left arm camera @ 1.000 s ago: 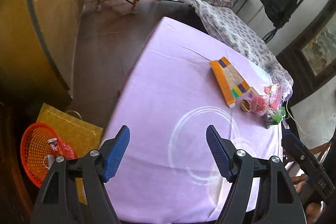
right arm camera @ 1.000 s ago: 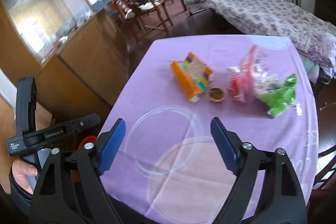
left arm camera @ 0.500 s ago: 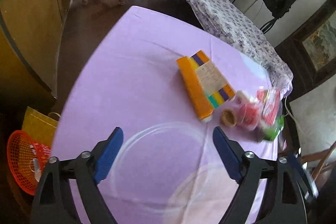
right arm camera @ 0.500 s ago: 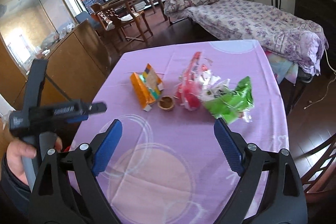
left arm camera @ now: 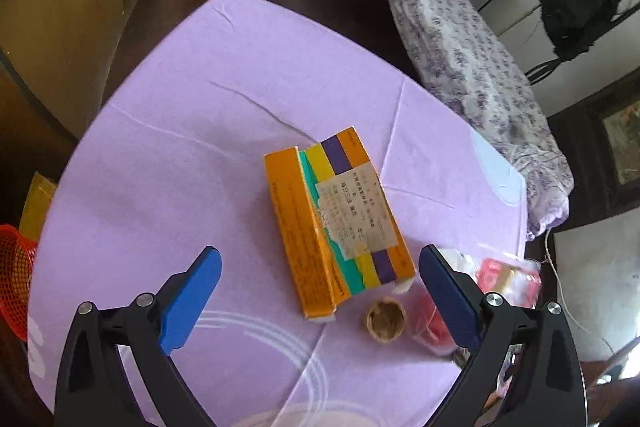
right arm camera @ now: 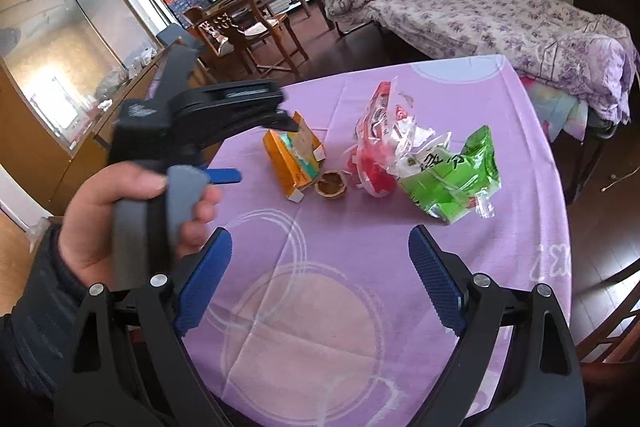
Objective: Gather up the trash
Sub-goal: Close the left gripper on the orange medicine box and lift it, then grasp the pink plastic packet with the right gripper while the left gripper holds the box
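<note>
An orange box (left arm camera: 340, 223) with coloured stripes lies on the purple tablecloth (left arm camera: 192, 147); it also shows in the right wrist view (right arm camera: 294, 157). A small brown paper cup (left arm camera: 385, 319) sits just in front of it, with a red-and-clear wrapper (left arm camera: 506, 277) to its right. In the right wrist view the cup (right arm camera: 330, 185), the red wrapper (right arm camera: 378, 143) and a green bag (right arm camera: 452, 173) lie in a row. My left gripper (left arm camera: 320, 295) is open and empty, just short of the box. My right gripper (right arm camera: 320, 279) is open and empty, nearer the table's front.
A red mesh basket (left arm camera: 14, 275) sits on the floor left of the table beside a yellow bag (left arm camera: 38, 203). A bed with a floral cover (right arm camera: 500, 19) lies beyond the table. Wooden chairs (right arm camera: 256, 31) and a cabinet (right arm camera: 52, 39) stand at the back left.
My left gripper has swung from the table's left edge toward the orange box, which now looms close. My right gripper has shifted right, and the left hand now crosses its view.
</note>
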Demonstrator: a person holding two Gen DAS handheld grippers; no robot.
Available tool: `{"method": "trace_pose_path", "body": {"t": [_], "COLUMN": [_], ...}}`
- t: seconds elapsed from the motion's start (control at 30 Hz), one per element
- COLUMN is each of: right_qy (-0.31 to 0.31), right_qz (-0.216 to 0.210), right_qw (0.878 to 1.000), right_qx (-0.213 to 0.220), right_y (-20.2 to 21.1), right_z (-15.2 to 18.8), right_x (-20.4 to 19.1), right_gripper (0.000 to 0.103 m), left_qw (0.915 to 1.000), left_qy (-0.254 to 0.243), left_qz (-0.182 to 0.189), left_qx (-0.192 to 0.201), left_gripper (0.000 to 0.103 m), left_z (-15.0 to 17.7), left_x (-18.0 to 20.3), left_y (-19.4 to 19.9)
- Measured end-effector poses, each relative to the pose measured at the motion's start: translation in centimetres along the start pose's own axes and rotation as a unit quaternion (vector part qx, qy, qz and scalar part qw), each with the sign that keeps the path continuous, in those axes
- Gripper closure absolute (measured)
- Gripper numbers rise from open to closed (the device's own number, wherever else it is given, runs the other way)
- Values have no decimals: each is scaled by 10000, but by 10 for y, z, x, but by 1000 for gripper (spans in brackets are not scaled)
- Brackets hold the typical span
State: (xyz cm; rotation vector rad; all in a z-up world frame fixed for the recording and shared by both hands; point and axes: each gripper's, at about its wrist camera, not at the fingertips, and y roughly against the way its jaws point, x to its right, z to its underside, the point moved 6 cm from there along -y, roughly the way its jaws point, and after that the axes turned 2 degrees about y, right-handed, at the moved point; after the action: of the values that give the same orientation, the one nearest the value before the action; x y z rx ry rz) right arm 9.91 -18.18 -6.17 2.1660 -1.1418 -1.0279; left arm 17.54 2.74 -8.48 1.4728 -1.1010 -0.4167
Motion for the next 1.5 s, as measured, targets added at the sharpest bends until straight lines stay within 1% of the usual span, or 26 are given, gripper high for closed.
{"method": "trace_pose_path", "body": {"t": [0.1, 0.17, 0.23, 0.33, 0.37, 0.47, 0.53, 0.6, 0.73, 0.8, 0.97, 1.03, 1.13, 1.2, 1.27, 1.4, 1.5], "right_qy": [1, 31, -11, -116, -152, -203, -288, -394, -386, -428, -532, -631, -854, -976, -1125, -1506, -1437], "right_qz": [-96, -117, -137, -226, -276, -231, -255, -337, -228, -145, 431, 697, 908, 961, 1077, 1154, 1471], "right_qw": [10000, 9999, 9999, 9997, 9994, 9994, 9991, 9985, 9987, 9986, 9972, 9951, 9920, 9904, 9874, 9799, 9763], "right_qx": [4, 34, 46, 67, 117, 178, 162, 152, 245, 256, 312, 297, 208, 192, 292, 611, 671], "right_y": [2, 4, 5, 8, 11, 13, 12, 12, 15, 15, 12, 10, 3, 0, -1, 2, -2], "right_z": [1, 1, 1, 0, 0, -2, -2, -3, -5, -5, -8, -8, -7, -7, -10, -17, -22], "right_x": [-4, -6, -5, -2, -1, 3, 5, 8, 11, 17, 47, 63, 82, 89, 97, 114, 120], "right_gripper": [16, 15, 15, 15, 15, 14, 14, 14, 14, 14, 14, 14, 14, 14, 14, 14, 14], "left_qw": [9997, 9997, 9993, 9986, 9986, 9973, 9967, 9961, 9950, 9944, 9942, 9937, 9935, 9934, 9933, 9937, 9935], "left_qy": [162, 164, 73, -87, -162, -450, -597, -729, -931, -1012, -1068, -1111, -1098, -1074, -1054, -999, -1023], "left_qz": [-119, -161, -354, -499, -487, -578, -554, -504, -365, -314, -81, -17, 68, 99, 120, 222, 254], "left_qx": [-99, -118, -120, -148, -119, 21, 25, 53, 58, 23, 60, 139, 300, 400, 460, 461, 427], "left_gripper": [6, 6, 6, 6, 6, 13, 27, 29, 37, 40, 41, 41, 41, 41, 41, 41, 41], "left_z": [-3, -3, -5, -3, -2, 1, 4, 6, 11, 14, 25, 30, 36, 40, 43, 49, 50], "left_x": [6, 9, 15, 22, 25, 30, 32, 33, 32, 28, 11, 0, -14, -24, -33, -47, -47], "left_y": [-12, -17, -24, -33, -34, -36, -38, -37, -33, -29, -11, -2, 11, 19, 24, 29, 27]}}
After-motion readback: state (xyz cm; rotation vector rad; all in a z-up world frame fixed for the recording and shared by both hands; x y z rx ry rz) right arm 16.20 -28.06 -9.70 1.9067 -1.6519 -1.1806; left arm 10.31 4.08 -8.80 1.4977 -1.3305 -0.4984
